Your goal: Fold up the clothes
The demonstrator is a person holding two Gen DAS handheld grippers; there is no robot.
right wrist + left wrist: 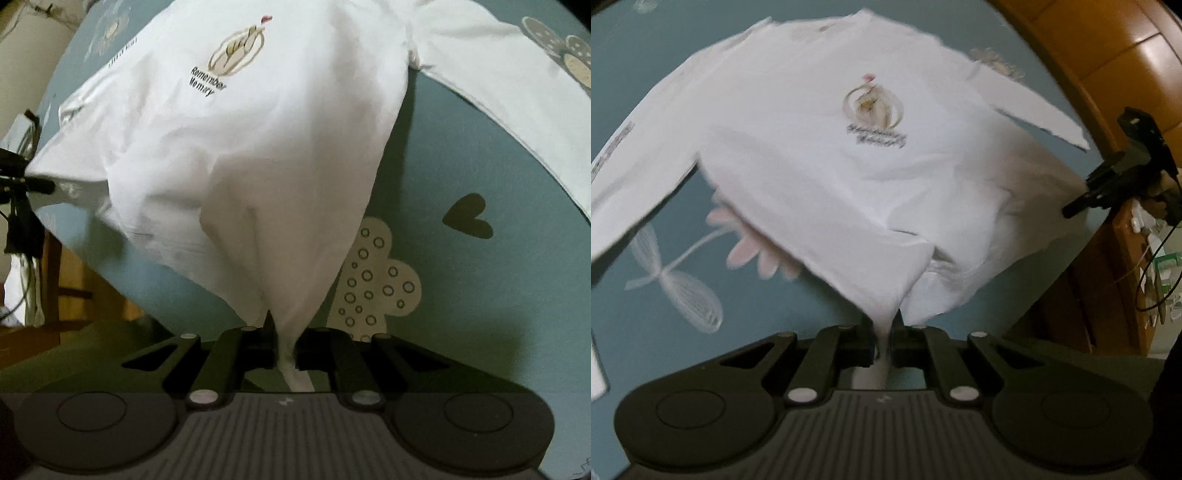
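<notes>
1. Across a teal bedsheet (657,92) printed with pale flowers and a dragonfly lies a white long-sleeved shirt (820,155), spread with its front facing up.
2. On the shirt's chest sits a small round emblem (873,105) in gold and grey with a pink mark at its top; the right wrist view shows the words "Remember Memory" beside it.
3. Both sleeves stretch outward from the body and lie flat on the sheet (one toward each side of the picture).
4. Nearest the left camera, the left gripper (884,341) has its jaws pressed together on a bunched corner of the shirt's lower edge, and the cloth rises in a tight cone from the sheet into the jaws.
5. Nearest the right camera, the right gripper (284,349) pinches the other lower corner in the same way, with a twist of white fabric passing down between the closed jaws.
6. From the left wrist view the right gripper shows again at the right edge, a black shape gripping the far corner of the hem.
7. From the right wrist view the left gripper is partly visible at the left edge, holding its corner of cloth.
8. Between the two pinched corners the hem is lifted off the sheet, while the chest, collar and sleeves rest on it.
9. Beyond the sheet's edge runs a glossy wooden bed frame (1108,55), with some cables and clutter past it, too blurred to identify.
</notes>
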